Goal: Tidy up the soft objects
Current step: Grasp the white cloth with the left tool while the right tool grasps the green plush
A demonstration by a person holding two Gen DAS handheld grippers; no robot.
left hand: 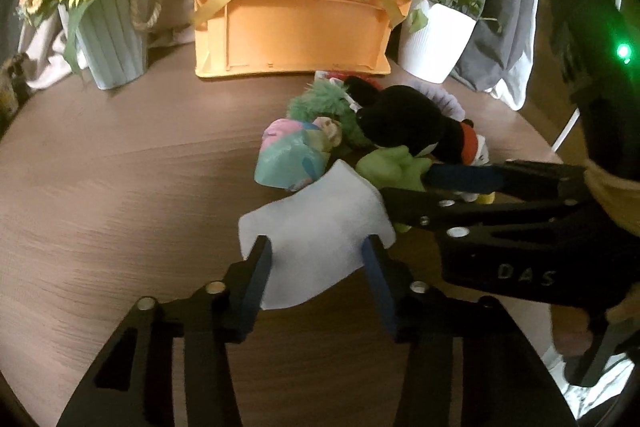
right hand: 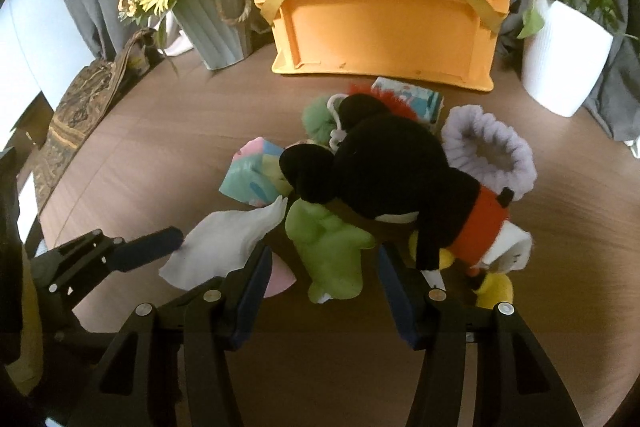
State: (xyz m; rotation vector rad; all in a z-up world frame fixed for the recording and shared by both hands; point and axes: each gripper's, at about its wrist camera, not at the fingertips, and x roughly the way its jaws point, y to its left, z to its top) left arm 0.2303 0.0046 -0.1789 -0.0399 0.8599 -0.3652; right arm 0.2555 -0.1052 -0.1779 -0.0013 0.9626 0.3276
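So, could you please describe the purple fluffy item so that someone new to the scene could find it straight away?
Start at the orange crate standing at the back of the wooden table, then come forward to the heap of soft toys. The lilac scrunchie-like ring lies at the heap's right edge, against the black mouse plush. It is the only pale purple, open loop there.

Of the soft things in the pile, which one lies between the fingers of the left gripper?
The white cloth. It sits between the open fingers of the left gripper; the green plush toy lies before the right gripper instead.
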